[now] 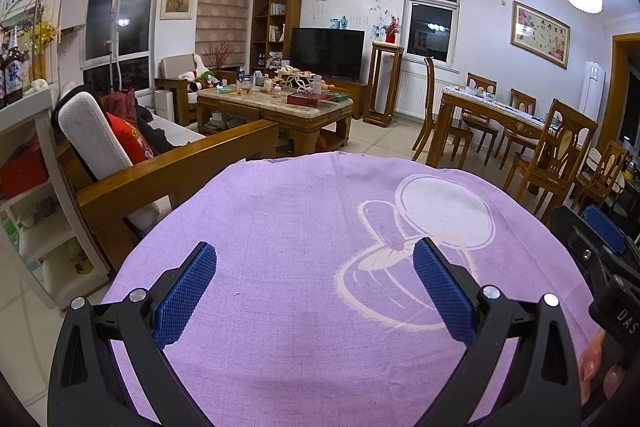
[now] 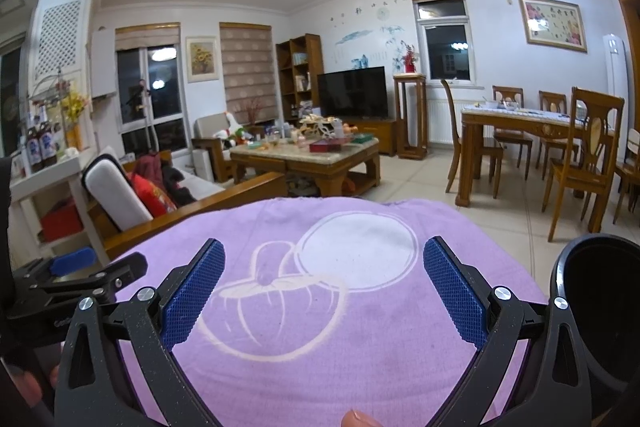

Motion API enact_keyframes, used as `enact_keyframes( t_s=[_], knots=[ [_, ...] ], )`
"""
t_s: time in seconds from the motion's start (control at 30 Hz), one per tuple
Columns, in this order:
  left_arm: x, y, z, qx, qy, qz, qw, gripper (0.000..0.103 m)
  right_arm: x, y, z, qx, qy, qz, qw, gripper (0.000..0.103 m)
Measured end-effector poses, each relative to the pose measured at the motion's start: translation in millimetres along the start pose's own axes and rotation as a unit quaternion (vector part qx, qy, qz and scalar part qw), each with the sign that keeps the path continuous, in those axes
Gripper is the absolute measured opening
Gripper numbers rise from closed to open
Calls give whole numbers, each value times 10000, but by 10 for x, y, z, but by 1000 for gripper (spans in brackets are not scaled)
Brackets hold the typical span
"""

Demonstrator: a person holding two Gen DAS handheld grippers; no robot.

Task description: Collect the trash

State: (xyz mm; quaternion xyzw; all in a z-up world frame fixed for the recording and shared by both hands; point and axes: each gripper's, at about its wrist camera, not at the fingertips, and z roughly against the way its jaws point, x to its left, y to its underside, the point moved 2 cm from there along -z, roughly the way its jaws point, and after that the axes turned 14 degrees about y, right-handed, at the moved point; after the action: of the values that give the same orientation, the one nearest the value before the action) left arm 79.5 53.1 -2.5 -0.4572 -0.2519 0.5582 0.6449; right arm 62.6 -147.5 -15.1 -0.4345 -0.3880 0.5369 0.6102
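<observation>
My left gripper is open and empty above a table covered by a purple cloth with a white cartoon print. My right gripper is open and empty above the same cloth. The right gripper shows at the right edge of the left wrist view; the left gripper shows at the left edge of the right wrist view. A black round bin stands at the cloth's right edge. No trash shows on the cloth. A cluttered coffee table stands far across the room.
A wooden sofa with a white cushion and a red pillow stands to the left. A white shelf with bottles is at far left. A dining table with chairs is to the right. A TV stands at the back wall.
</observation>
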Motion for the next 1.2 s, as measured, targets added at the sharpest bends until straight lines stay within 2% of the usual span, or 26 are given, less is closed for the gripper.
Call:
enact_keyframes(
  t_s=[0.77, 1.0, 1.2],
  knots=[
    [-13, -36, -9, 81, -49, -117, 9999, 98, -29, 42, 6, 28, 21, -24, 10000, 98],
    [-11, -47, 44, -142, -25, -209, 9997, 98, -20, 22, 3, 35, 25, -22, 10000, 98],
    [11, -67, 7, -98, -35, -203, 9997, 98, -30, 3, 4, 34, 21, -22, 10000, 98]
  ],
)
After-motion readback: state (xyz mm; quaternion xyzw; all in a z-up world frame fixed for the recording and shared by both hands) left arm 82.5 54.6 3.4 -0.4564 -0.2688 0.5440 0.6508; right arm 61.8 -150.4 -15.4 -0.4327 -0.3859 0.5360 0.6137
